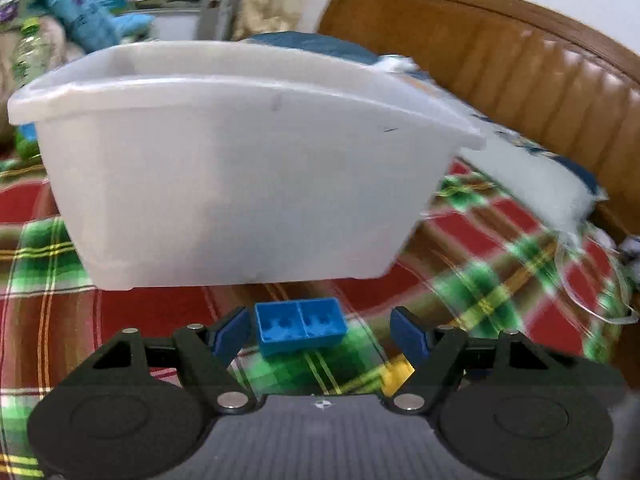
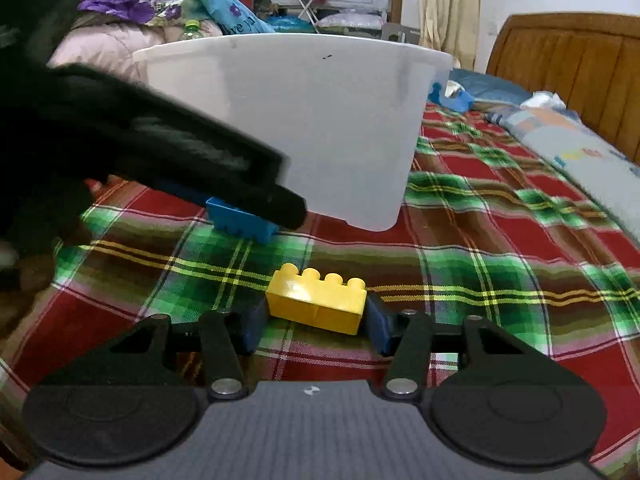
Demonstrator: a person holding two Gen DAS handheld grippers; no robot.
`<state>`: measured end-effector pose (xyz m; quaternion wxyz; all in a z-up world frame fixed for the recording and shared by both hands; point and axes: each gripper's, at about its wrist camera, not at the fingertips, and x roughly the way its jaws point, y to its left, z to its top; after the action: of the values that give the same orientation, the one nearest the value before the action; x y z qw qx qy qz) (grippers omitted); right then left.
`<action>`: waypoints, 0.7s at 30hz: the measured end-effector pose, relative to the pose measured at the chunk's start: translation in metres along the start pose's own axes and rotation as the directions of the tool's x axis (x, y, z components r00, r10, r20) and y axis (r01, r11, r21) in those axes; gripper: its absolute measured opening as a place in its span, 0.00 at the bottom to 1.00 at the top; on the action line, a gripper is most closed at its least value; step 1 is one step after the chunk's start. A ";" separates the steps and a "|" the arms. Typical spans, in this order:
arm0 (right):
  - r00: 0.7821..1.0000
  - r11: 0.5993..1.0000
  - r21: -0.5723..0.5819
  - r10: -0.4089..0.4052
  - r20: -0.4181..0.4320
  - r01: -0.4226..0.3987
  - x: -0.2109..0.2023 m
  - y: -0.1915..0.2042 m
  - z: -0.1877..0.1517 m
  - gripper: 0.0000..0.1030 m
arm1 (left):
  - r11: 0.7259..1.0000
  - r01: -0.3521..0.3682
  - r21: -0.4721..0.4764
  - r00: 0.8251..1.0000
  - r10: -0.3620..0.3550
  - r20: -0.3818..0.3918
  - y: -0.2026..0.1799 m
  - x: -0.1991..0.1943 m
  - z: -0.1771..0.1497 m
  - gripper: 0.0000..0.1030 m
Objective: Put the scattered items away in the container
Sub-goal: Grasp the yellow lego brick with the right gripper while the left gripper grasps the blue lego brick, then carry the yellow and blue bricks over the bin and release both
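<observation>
A white plastic tub (image 1: pixel 240 168) stands on the plaid bedspread; it also shows in the right wrist view (image 2: pixel 304 120). My left gripper (image 1: pixel 322 330) is open, with a blue brick (image 1: pixel 300 325) lying hollow side up between its fingers, touching the left pad. The blue brick (image 2: pixel 240 220) also shows in the right wrist view under the left gripper's dark body. My right gripper (image 2: pixel 316 322) has its pads on both ends of a yellow brick (image 2: pixel 316 298) resting on the bedspread. The yellow brick (image 1: pixel 397 374) peeks below the left gripper's right finger.
A brown padded headboard (image 1: pixel 500 60) runs along the right. A white and blue pillow (image 1: pixel 532 168) lies beside the tub. Bedding, a bottle (image 2: pixel 192 28) and a folding chair (image 2: pixel 308 0) sit behind the tub. The plaid bedspread (image 2: pixel 500 248) stretches to the right.
</observation>
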<state>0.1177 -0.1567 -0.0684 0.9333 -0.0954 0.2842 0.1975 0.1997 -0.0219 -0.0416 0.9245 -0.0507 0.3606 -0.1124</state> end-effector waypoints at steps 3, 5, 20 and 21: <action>1.000 1.000 0.014 0.003 0.010 -0.003 0.000 -0.001 0.000 0.57 | 0.999 -0.038 0.028 0.999 0.039 -0.026 0.002 0.004 -0.008 0.54; 1.000 1.000 0.026 0.005 0.017 -0.005 0.002 -0.001 0.002 0.69 | 0.995 -0.067 0.074 0.998 0.069 -0.012 0.002 -0.002 -0.011 0.54; 0.998 0.998 0.039 -0.056 0.011 0.055 0.000 0.010 0.014 0.52 | 0.998 -0.031 0.055 0.998 0.028 0.049 0.043 -0.072 -0.019 0.54; 0.998 0.998 0.042 -0.053 0.019 0.052 -0.003 0.010 0.017 0.52 | 0.998 -0.024 0.061 0.997 0.020 0.075 0.042 -0.082 -0.014 0.54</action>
<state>0.1199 -0.1437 -0.0534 0.9428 -0.0815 0.2764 0.1678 0.1393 0.0383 -0.0055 0.9396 -0.0223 0.3229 -0.1113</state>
